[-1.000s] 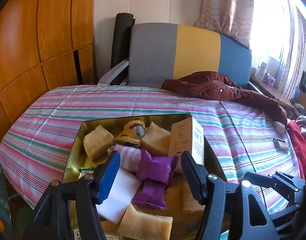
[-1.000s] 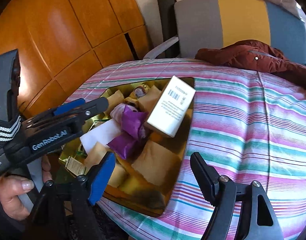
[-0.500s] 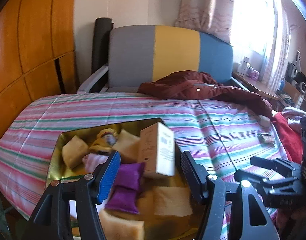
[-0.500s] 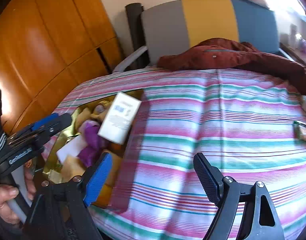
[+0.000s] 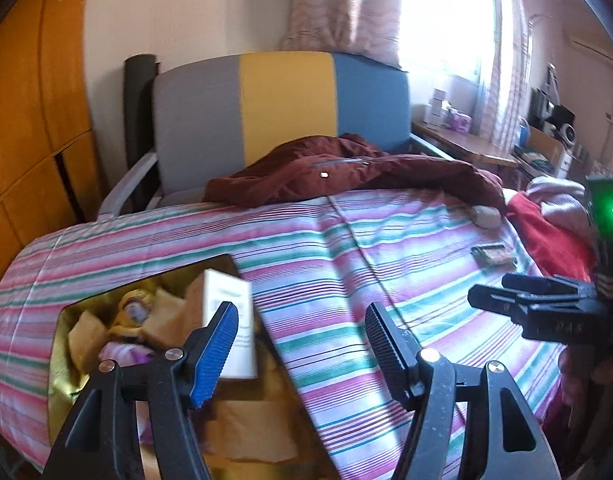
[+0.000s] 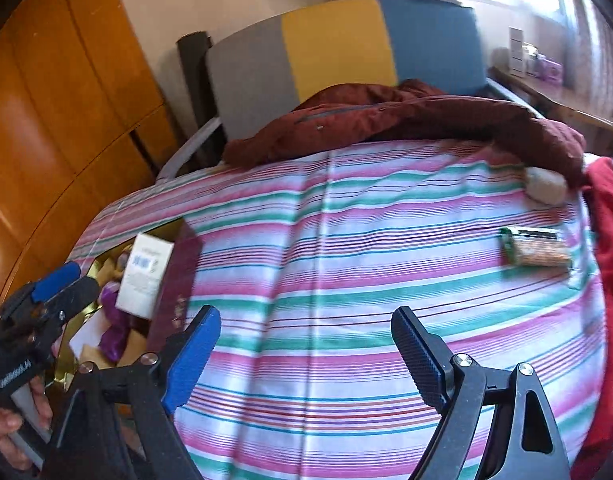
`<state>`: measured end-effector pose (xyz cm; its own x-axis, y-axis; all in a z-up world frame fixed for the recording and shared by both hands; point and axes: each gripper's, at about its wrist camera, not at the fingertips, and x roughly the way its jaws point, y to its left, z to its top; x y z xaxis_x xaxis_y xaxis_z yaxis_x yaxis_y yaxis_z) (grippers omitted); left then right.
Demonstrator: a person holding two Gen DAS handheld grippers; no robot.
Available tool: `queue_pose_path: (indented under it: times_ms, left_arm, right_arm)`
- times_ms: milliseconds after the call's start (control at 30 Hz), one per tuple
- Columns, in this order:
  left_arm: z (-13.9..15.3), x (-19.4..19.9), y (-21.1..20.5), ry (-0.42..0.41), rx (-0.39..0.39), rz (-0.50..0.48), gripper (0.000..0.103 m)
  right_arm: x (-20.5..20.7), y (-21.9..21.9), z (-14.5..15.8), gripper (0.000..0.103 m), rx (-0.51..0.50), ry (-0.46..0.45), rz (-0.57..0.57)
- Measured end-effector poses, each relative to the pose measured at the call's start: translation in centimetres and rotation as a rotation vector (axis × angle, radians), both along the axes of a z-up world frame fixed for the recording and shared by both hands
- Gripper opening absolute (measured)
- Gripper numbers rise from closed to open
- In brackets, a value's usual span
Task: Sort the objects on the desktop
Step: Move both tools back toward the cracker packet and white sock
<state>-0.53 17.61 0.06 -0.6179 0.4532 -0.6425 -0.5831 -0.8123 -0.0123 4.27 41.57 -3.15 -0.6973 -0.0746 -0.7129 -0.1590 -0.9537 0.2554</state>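
A gold tin (image 5: 58, 356) sits at the near left of the striped cloth, also in the right wrist view (image 6: 174, 232). It holds a white carton (image 5: 226, 320) (image 6: 144, 276), yellow pads, a purple pouch (image 6: 114, 332) and a small plush. A green snack packet (image 6: 534, 250) (image 5: 492, 254) lies alone at the far right. My left gripper (image 5: 302, 340) is open and empty above the tin's right edge. My right gripper (image 6: 306, 352) is open and empty over bare cloth, left of the packet.
A dark red jacket (image 5: 346, 172) lies across the far edge in front of a grey, yellow and blue chair (image 5: 282, 108). Red cloth (image 6: 610, 240) is piled at the right. A pale lump (image 6: 546, 186) rests by the jacket. A wooden wardrobe (image 6: 46, 120) stands at the left.
Both grippers have swung to the right, away from the tin toward the bare striped cloth. The snack packet has come into the right wrist view. Both stay open and empty.
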Motion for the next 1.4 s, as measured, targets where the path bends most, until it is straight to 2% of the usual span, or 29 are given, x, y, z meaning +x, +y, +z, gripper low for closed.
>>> queue_pose_path:
  times_ms: [233, 600, 1033, 1400]
  left_arm:
    - [0.0, 1.1, 3.6, 0.012, -0.014, -0.080, 0.067]
    - [-1.6, 1.7, 7.9, -0.023, -0.064, -0.147, 0.068]
    - [-3.4, 2.3, 13.3, -0.077, -0.097, -0.240, 0.068]
    - [-5.8, 1.8, 18.5, -0.127, -0.135, -0.322, 0.068]
  right_arm:
    - [0.8, 3.0, -0.1, 0.088, 0.012, -0.022, -0.068]
    - [1.8, 8.1, -0.1, 0.088, 0.017, -0.053, -0.173]
    - [1.8, 16.5, -0.2, 0.088, 0.010, -0.084, -0.312]
    - [-0.4, 24.8, -1.2, 0.088, -0.018, -0.098, -0.433]
